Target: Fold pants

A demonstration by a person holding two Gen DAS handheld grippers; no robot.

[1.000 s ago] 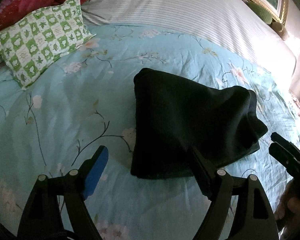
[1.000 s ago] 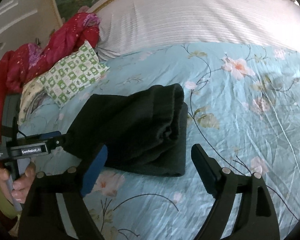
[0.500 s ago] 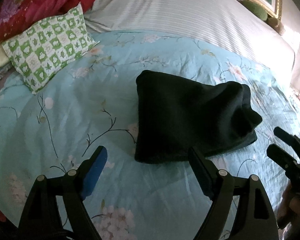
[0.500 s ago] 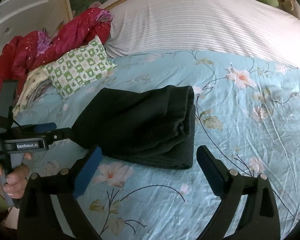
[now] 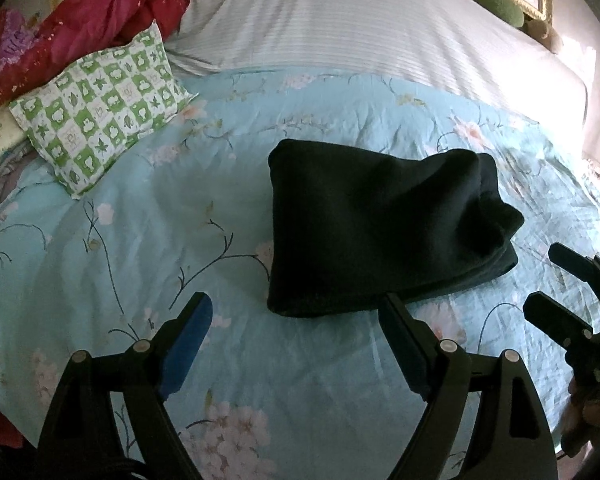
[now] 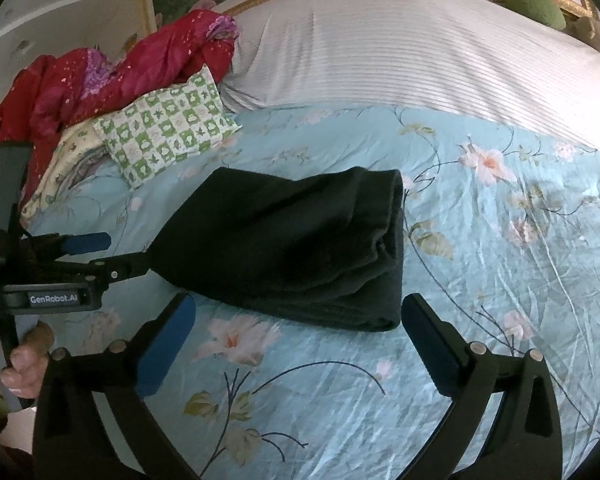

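I have the black pants point(image 6: 300, 248) lying as a compact folded bundle on the floral sheet point(image 6: 500, 280), below and to the right of the green checked pillow point(image 6: 168, 128) in the right wrist view. My right gripper point(image 6: 296, 344) sits just short of the bundle's near edge; its jaws have just been opening and now stand wide apart with only sheet between them. My left gripper point(image 5: 296, 344) is also spread, nothing between its blue pads point(image 5: 188, 344), just beside the bundle's near left corner.

I judge the fold finished, so this step is letting go cleanly. To do it well I would draw both grippers straight back from the pillow side, keeping the fingers clear of the stacked layers at the bundle's right end so nothing drags open.
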